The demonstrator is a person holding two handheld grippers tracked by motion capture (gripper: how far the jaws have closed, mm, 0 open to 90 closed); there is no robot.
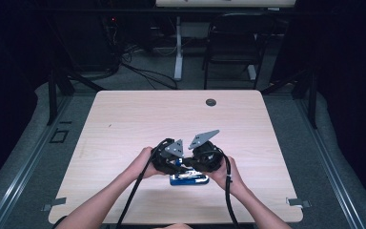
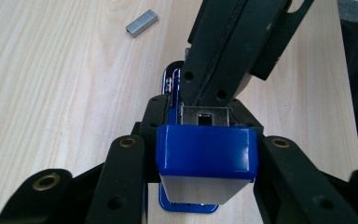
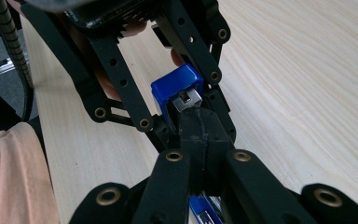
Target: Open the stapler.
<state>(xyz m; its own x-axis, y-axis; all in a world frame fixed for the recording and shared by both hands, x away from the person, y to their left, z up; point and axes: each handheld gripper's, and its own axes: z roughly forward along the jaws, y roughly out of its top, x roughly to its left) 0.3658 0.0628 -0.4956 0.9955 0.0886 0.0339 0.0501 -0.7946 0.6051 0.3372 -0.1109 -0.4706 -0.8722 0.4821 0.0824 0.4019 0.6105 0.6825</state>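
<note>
One blue glossy plastic stapler (image 2: 206,156) with metal insides is sitting on the pale wood-grain table (image 1: 124,124), near the person's edge. Left gripper (image 2: 205,163) is pinching its blue body, one black jaw on each side. Right gripper (image 3: 200,133), jaws pressed together, is poking at the stapler's metal channel. One grey block of staples (image 2: 141,23) is lying apart. No readable writing.

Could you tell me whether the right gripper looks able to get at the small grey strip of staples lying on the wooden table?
Probably yes, but not at once: the right gripper is shut and pressed into the blue stapler. The small grey strip of staples lies apart on bare light wooden table, with nothing over it.
</note>
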